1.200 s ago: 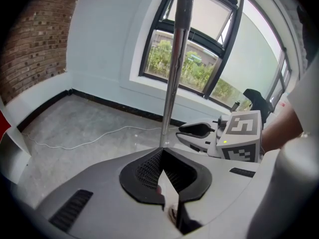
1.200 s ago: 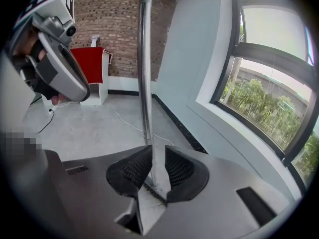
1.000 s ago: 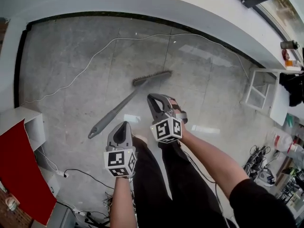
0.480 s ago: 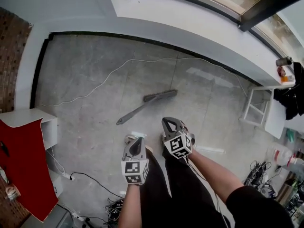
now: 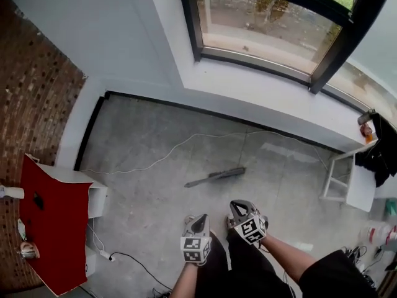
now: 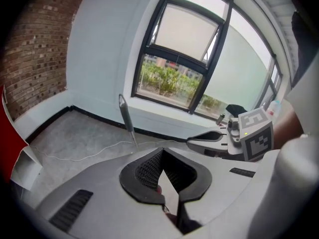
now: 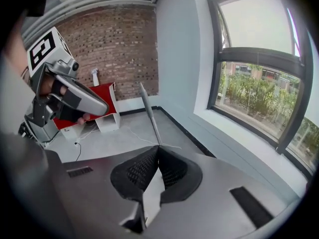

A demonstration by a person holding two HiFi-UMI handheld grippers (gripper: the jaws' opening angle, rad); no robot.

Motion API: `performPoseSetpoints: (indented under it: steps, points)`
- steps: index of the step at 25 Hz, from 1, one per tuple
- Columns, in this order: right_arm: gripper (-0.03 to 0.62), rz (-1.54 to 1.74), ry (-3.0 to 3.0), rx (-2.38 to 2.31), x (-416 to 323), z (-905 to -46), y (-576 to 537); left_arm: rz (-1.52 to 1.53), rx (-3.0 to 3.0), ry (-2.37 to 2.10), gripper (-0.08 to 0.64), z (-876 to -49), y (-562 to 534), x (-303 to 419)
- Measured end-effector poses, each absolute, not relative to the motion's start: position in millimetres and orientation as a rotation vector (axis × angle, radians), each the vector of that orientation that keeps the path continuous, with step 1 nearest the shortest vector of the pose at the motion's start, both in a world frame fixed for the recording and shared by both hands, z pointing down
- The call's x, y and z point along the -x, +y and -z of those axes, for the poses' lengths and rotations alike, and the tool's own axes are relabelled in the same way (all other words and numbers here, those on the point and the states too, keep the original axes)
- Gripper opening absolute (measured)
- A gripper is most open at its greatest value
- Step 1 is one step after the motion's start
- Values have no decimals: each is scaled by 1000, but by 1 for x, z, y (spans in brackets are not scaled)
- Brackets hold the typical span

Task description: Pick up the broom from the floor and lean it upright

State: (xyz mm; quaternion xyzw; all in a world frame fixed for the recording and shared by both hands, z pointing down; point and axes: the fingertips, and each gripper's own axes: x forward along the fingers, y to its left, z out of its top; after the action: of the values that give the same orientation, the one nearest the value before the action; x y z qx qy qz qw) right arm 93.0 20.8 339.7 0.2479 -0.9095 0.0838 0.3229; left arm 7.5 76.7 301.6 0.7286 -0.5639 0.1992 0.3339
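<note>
Both pairs of jaws are clenched on nothing. The left gripper (image 5: 200,220) and right gripper (image 5: 238,206) hang side by side. The long grey broom (image 5: 214,177) lies flat on the grey concrete floor (image 5: 136,166), ahead of both jaws and well apart from them.

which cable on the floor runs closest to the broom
The long thin white cable, curving over the grey floor just past the dark long-handled broom; the thin black cable lies beside the white red-topped cabinet.

Bare workroom: concrete floor (image 5: 155,166), brick wall (image 5: 37,104)
</note>
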Motion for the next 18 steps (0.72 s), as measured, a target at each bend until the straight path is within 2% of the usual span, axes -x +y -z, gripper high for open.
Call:
performPoseSetpoints:
  steps: [9,18]
  points:
    - [8,-242,-2552,-706,-85,-237,25,-437,-1946,-1573,5,-232,74,-11]
    - [8,-160,-2639,-643,-79,-184,21,-357,-2004,-1632,5,-205,57,-15]
